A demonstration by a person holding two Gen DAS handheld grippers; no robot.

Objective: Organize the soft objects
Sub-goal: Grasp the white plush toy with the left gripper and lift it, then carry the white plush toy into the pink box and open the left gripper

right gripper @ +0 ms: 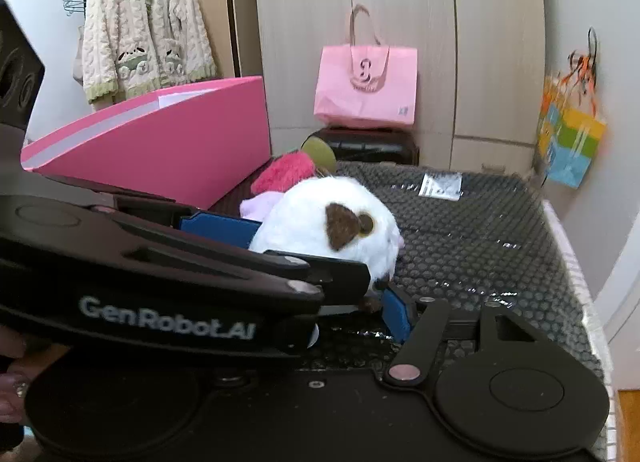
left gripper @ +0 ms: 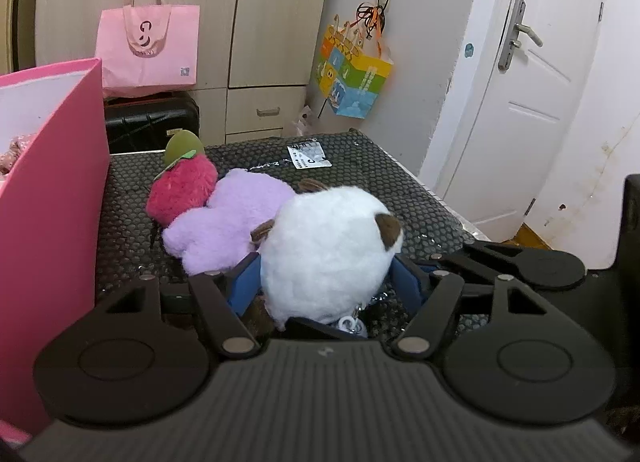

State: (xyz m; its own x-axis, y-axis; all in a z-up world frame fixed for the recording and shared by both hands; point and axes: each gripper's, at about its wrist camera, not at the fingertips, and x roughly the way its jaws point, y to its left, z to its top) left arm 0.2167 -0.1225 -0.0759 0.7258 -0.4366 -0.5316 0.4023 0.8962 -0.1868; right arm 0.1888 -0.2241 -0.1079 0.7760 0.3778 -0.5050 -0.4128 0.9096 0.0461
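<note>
A white plush toy (left gripper: 328, 246) with brown ears lies on the black bubble-textured mat (left gripper: 380, 182). It fills the gap between the blue pads (left gripper: 244, 286) of my left gripper (left gripper: 324, 286), which is shut on its sides. In the right wrist view the left gripper (right gripper: 308, 252) crosses in front and hides one finger of my right gripper (right gripper: 320, 314). The right gripper's other blue pad (right gripper: 394, 312) sits by the white plush toy's (right gripper: 312, 218) lower edge. Beyond it lie a purple plush (left gripper: 232, 218) and a red strawberry plush (left gripper: 184, 190).
An open pink box (left gripper: 52, 202) stands at the mat's left edge, with something pink inside. A paper label (left gripper: 308, 156) lies at the far end of the mat. Behind are a black suitcase (left gripper: 152, 122), a pink bag (left gripper: 148, 50), wardrobes and a white door (left gripper: 532, 82).
</note>
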